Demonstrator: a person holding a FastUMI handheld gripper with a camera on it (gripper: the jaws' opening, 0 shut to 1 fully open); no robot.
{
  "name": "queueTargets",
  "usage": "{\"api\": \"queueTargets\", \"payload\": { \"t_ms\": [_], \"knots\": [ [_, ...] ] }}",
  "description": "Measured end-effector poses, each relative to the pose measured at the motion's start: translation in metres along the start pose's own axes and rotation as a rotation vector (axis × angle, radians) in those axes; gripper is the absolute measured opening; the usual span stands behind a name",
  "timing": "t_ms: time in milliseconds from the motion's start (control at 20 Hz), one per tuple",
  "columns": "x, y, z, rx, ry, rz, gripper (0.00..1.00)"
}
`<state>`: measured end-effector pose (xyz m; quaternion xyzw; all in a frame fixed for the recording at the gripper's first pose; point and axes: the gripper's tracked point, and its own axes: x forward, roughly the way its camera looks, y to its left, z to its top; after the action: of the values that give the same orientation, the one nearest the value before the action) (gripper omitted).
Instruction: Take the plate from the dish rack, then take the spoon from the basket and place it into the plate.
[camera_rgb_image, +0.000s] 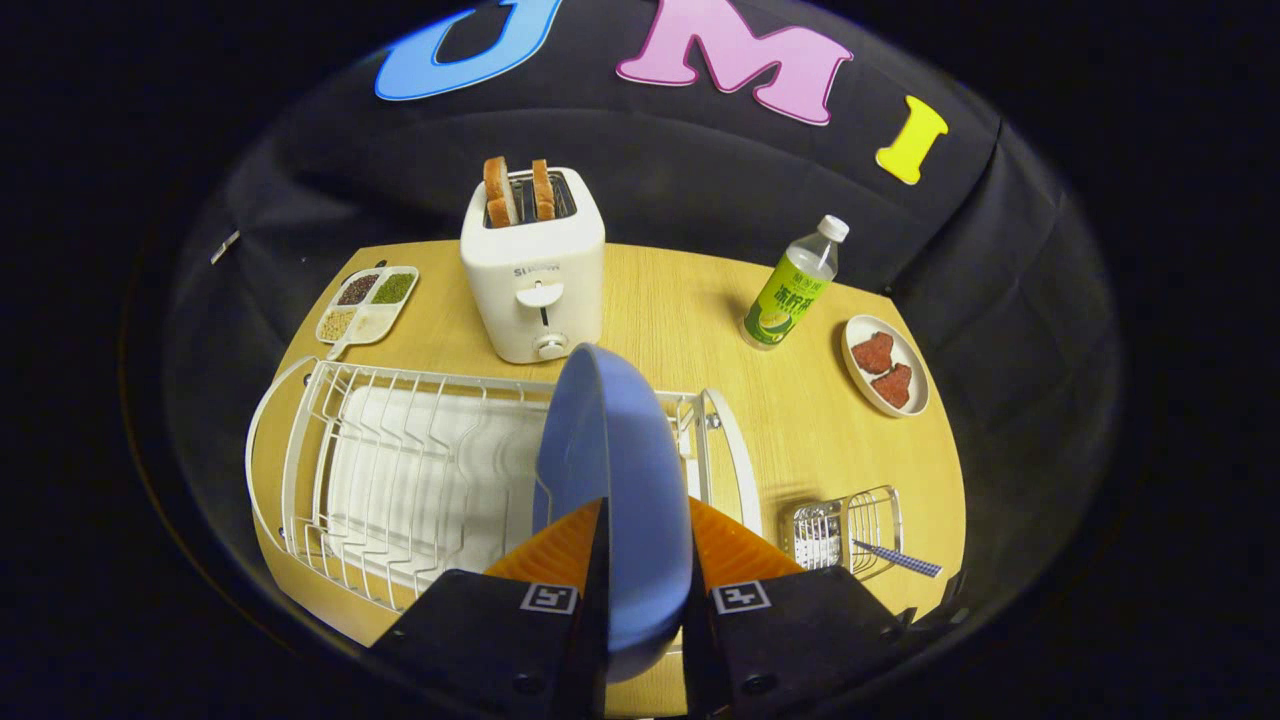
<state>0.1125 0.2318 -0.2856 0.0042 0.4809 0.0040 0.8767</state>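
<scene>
A blue plate (620, 470) stands on edge between my two fingers, and my gripper (645, 550) is shut on it, one finger on each face. The plate is held above the right end of the white wire dish rack (400, 460), which lies on the wooden table and holds no other dishes. To the right of the rack sits a small wire basket (845, 530), and a spoon with a dark chequered handle (900, 558) lies in it, its handle sticking out to the right. The basket is off to the right of my fingers, apart from the plate.
Beyond the rack stands a white toaster (535, 270) with two bread slices. A divided tray of grains (367, 303) lies at the far left. A green-labelled bottle (792, 285) and an oval dish with red pieces (885, 365) stand at the far right. Bare table (790, 420) lies between rack and dish.
</scene>
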Motion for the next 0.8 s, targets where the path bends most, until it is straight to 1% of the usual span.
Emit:
{"api": "queueTargets", "payload": {
  "t_ms": [100,150,200,300,450,700,800],
  "knots": [
    [-0.008,-0.007,0.014,-0.031,-0.041,-0.033,0.33],
    [-0.012,-0.012,0.02,-0.035,-0.059,-0.033,0.33],
    [-0.018,-0.012,0.023,-0.014,-0.068,-0.019,0.32],
    [-0.028,-0.013,0.028,0.051,-0.082,0.032,0.33],
    [-0.046,-0.02,0.033,0.11,-0.12,0.106,0.32],
    [-0.083,-0.027,0.021,0.147,-0.17,0.266,0.32],
    [-0.097,-0.036,0.01,0.159,-0.185,0.298,0.33]
  ]
}}
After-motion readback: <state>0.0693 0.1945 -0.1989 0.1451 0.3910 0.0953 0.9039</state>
